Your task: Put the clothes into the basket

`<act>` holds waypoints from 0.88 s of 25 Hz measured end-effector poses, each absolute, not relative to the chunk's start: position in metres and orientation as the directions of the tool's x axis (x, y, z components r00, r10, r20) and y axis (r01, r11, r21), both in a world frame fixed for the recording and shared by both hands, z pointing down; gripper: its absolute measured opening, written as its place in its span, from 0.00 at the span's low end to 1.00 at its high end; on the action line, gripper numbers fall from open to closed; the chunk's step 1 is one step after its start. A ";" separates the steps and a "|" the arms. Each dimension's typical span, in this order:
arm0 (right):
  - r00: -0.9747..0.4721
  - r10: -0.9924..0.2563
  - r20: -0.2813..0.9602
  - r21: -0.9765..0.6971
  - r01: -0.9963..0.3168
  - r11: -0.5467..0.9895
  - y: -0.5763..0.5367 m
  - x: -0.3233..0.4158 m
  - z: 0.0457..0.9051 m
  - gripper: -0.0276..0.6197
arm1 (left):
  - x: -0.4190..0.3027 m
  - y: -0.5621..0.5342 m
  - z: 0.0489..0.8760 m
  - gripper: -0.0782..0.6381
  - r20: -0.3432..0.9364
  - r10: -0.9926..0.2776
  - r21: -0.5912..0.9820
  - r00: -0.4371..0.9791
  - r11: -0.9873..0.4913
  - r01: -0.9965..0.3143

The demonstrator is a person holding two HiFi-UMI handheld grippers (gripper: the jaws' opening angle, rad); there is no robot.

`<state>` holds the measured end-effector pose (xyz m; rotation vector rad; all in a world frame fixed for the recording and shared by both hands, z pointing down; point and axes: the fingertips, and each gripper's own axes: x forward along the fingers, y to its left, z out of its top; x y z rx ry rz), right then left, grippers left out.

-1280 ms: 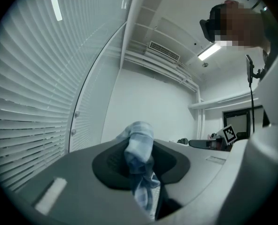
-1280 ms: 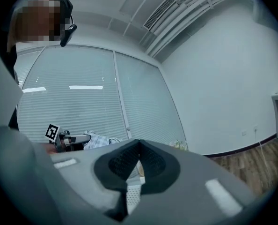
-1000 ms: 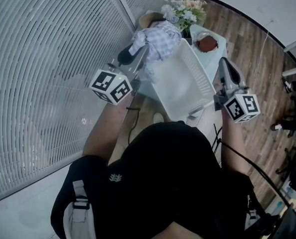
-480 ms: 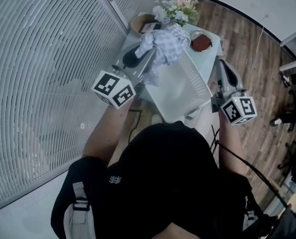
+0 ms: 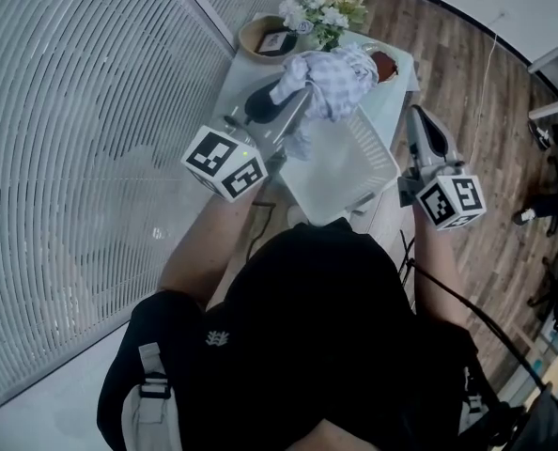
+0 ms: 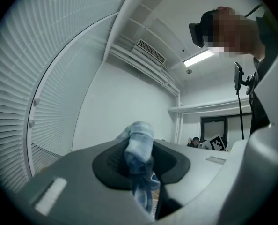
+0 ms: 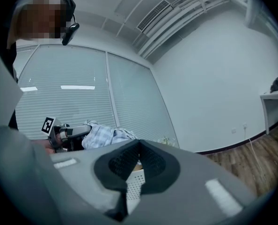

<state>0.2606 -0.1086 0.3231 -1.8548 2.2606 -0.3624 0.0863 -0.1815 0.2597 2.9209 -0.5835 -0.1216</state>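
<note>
The left gripper [image 6: 140, 159] has its fingers narrow and clamped on a fold of the shirt [image 6: 139, 142]. In the head view the shirt [image 5: 333, 75] hangs bunched from those fingers. Most of the cloth lies just beyond and below them, over the far end of the basket [image 5: 340, 172] and not yet inside. The right gripper [image 7: 138, 149] has its fingers pressed together on nothing, off to the basket's right side, with the perforated wall showing just under them.

The grip looks slight (only a thin twist of cloth sits between the pads), so the shirt could slide out early. It would then land across the far rim or on the worktop [image 5: 396, 97] instead of inside. Let go where it hangs now, part of it would probably drape over that rim. The loose end below the left fingers could also snag the rim, and a tug might drag the basket, which looks light. The flowers [image 5: 318, 6] and a dish holding something brown [image 5: 384, 64] stand close beyond the left fingers, and carrying the cloth further that way could sweep them over.

No brand or label can be read. The gripper cubes bear black-and-white square markers with no letters, and something flat in the bowl [image 5: 268, 38] beyond the left fingers is too small to read
</note>
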 end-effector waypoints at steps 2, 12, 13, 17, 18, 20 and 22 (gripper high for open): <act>-0.196 -0.981 0.003 -0.308 -0.933 0.186 -0.108 0.261 0.324 0.05 | 0.092 -0.180 0.260 0.24 -0.049 -0.381 0.184 0.923 -0.912 -0.366; -0.193 -0.981 0.015 -0.319 -0.931 0.178 -0.105 0.260 0.327 0.04 | 0.103 -0.165 0.268 0.24 -0.028 -0.346 0.180 0.938 -0.925 -0.335; -0.193 -0.981 0.018 -0.320 -0.931 0.177 -0.105 0.259 0.328 0.05 | 0.101 -0.164 0.271 0.24 -0.023 -0.347 0.186 0.938 -0.923 -0.337; -0.204 -0.979 0.030 -0.325 -0.928 0.183 -0.104 0.254 0.331 0.04 | 0.093 -0.159 0.281 0.24 -0.003 -0.351 0.196 0.937 -0.918 -0.343; -0.210 -0.977 0.034 -0.330 -0.925 0.187 -0.104 0.251 0.331 0.05 | 0.091 -0.158 0.282 0.24 0.004 -0.354 0.198 0.935 -0.916 -0.348; -0.226 -0.973 0.038 -0.338 -0.920 0.200 -0.104 0.245 0.330 0.04 | 0.086 -0.158 0.285 0.24 0.014 -0.367 0.206 0.930 -0.909 -0.362; -0.240 -0.970 0.046 -0.334 -0.919 0.211 -0.107 0.240 0.333 0.04 | 0.081 -0.160 0.292 0.24 0.021 -0.382 0.215 0.924 -0.901 -0.377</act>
